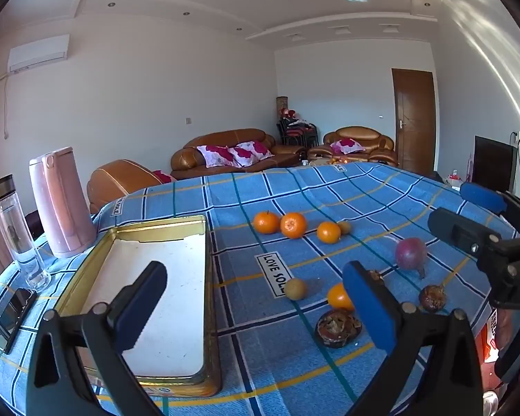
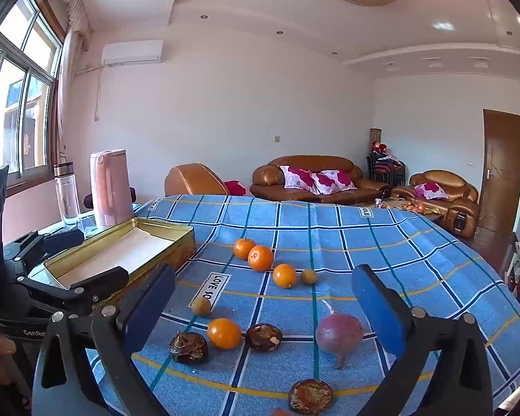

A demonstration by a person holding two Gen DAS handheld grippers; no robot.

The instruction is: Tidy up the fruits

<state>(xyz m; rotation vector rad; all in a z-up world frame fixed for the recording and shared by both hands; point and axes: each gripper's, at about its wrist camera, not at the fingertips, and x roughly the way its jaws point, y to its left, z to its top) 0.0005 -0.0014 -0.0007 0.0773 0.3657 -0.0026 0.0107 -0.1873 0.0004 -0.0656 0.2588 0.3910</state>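
Fruits lie loose on the blue checked tablecloth [image 1: 364, 187]: three oranges in a row at the back [image 1: 293, 224] [image 2: 260, 257], one nearer orange [image 1: 339, 296] [image 2: 224, 332], two small yellowish fruits [image 1: 295, 288] [image 2: 201, 305], a purple round fruit [image 1: 410, 253] [image 2: 339, 333] and dark brown dried fruits [image 1: 337, 326] [image 2: 188, 347]. An empty gold tin tray [image 1: 209, 277] [image 2: 176, 232] lies at the left. My left gripper [image 1: 256, 308] is open, its left finger over the tray. My right gripper [image 2: 263, 308] is open above the near fruits; it also shows in the left wrist view [image 1: 468, 215].
A pink kettle [image 1: 61, 201] [image 2: 110, 187] and a clear bottle [image 1: 17, 232] [image 2: 66, 194] stand at the table's far left. A phone [image 1: 12, 315] lies beside the tray. Brown sofas [image 2: 315, 178] stand beyond the table.
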